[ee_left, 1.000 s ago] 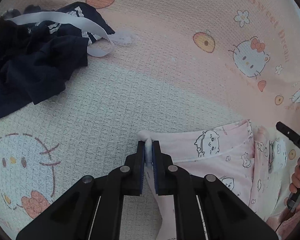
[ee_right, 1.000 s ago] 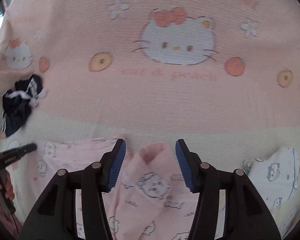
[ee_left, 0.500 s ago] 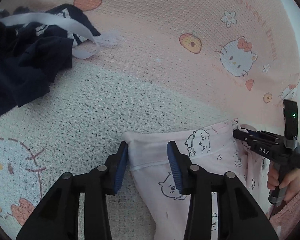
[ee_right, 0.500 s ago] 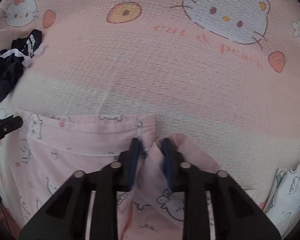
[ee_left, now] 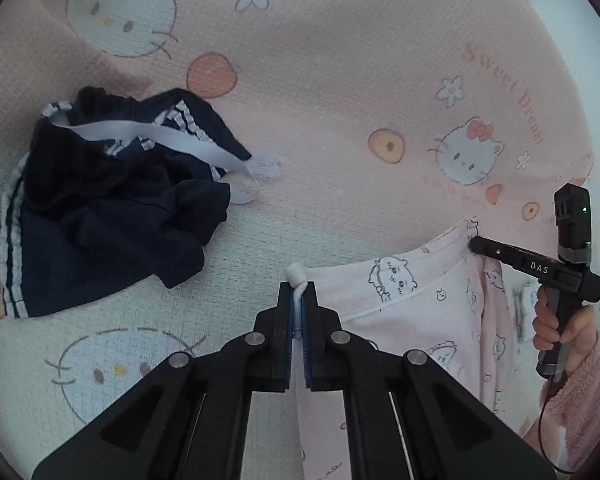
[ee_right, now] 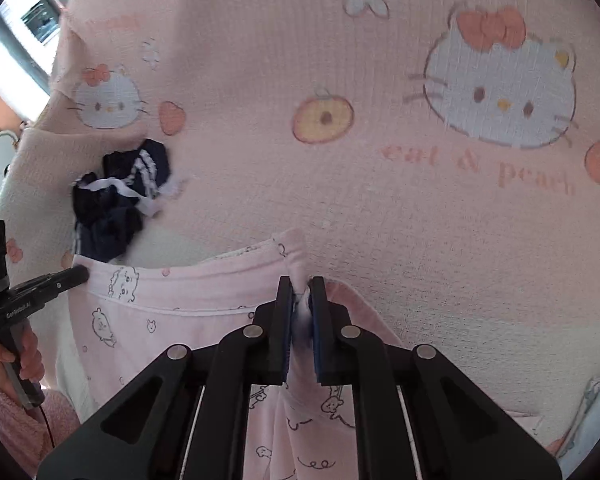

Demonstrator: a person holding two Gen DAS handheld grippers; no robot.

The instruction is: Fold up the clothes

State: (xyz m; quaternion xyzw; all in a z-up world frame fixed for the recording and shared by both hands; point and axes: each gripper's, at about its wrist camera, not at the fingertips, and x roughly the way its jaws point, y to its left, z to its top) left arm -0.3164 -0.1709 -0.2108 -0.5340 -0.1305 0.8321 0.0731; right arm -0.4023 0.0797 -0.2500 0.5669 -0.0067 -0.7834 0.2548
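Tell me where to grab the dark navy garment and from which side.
Grip the navy garment at its striped hem edge, coming in from the left. It lies crumpled, but that edge runs fairly straight and exposed on the blanket.

The blanket (ee_left: 340,80) carries pink lettering "Sweet Dream", far right of the left claw (ee_left: 299,300). In the right wrist view it reads "cat & peach" up and right of the right claw (ee_right: 300,292). That right claw's side, seen from the left, bears white "DAS".
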